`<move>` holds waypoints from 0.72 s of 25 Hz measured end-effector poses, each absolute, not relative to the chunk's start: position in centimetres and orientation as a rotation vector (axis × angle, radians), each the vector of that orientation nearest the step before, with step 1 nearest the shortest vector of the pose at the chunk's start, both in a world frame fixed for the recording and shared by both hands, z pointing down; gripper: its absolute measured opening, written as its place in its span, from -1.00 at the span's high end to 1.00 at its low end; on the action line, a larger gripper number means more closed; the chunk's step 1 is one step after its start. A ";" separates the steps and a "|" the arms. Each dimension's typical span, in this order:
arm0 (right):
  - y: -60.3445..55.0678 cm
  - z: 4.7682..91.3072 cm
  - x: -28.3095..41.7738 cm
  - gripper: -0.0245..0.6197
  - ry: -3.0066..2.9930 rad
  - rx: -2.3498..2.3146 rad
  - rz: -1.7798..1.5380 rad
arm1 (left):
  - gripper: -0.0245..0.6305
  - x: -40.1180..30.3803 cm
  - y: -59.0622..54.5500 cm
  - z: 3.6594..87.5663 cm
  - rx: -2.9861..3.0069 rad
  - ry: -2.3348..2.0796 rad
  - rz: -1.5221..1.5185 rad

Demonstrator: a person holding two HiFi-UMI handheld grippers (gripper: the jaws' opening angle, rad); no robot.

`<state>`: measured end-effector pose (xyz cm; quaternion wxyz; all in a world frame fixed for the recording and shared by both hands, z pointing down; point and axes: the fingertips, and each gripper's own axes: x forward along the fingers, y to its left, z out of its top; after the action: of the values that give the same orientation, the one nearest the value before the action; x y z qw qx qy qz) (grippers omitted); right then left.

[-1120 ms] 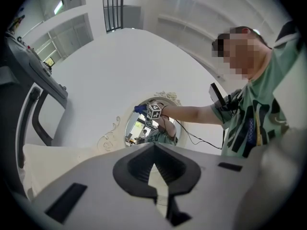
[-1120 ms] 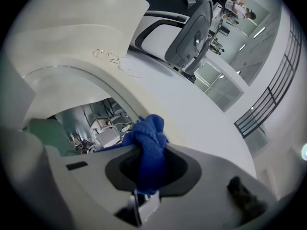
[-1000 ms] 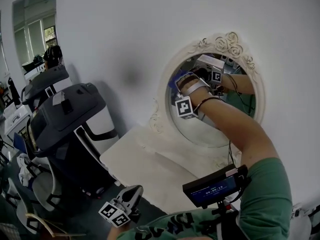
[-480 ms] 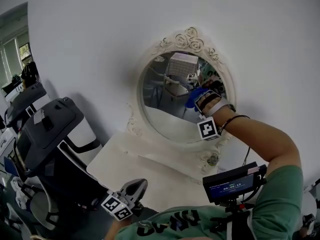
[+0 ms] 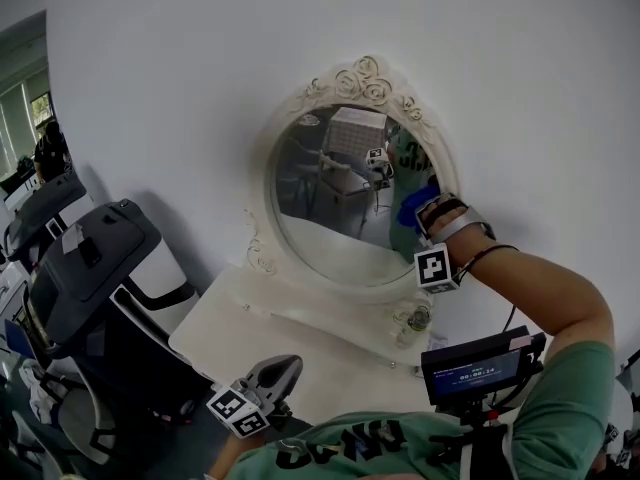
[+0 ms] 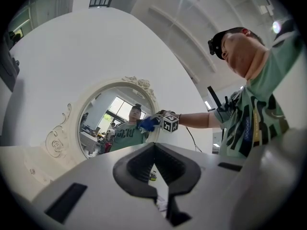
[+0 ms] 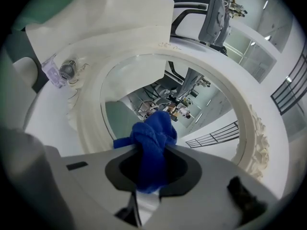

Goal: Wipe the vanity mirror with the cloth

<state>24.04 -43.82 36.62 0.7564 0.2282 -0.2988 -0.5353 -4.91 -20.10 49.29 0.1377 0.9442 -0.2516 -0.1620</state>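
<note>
the task is judged to be under way, in the middle of a wiping pass. the cloth (image 7: 153, 138), a bunched blue one, is clamped between the jaws of the right gripper (image 7: 151, 150), with its wad sticking out past the tips. in the head view it is pressed to the glass of the vanity mirror (image 5: 330, 218) at the right rim, about halfway up. the mirror stands upright along the far edge of the bench (image 5: 270, 343), against the wall. no streaks or marks can be made out on the glass, so how much has been cleaned cannot be told. the lower part of the glass is judged still to be covered.

the left gripper (image 5: 262, 388) is held low, off the near edge of the bench and well apart from the mirror. its jaws are drawn together to a thin slit, and nothing is held in them. a small bottle (image 5: 415, 320) is seen near the far right corner of the bench, just beside the mirror's base.

compared with the earlier frames, the cloth is found further right and lower. a second ago it was over the upper middle of the glass, and half a second ago over its right part. the left gripper has stayed low by the near edge.
</note>
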 end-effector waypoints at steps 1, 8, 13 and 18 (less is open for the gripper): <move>-43.7 36.6 23.5 0.70 -0.667 0.493 -1.166 | 0.91 -5.1 -19.8 49.3 2.727 -0.737 -0.471; -47.4 35.7 7.9 0.70 -0.798 0.444 -1.532 | 0.91 -8.3 -17.6 50.1 2.655 -0.872 -0.490; -54.1 37.4 -2.8 0.70 -0.774 0.437 -1.674 | 0.91 -12.3 -16.4 52.0 2.576 -1.037 -0.502; -59.0 38.3 -8.3 0.70 -0.726 0.433 -1.705 | 0.91 -16.2 -14.7 53.3 2.490 -1.198 -0.510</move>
<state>-8.31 -59.04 38.27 0.5803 0.1855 -0.3107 -0.7296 -16.16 -14.67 53.30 0.1650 0.8740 -0.4206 -0.1790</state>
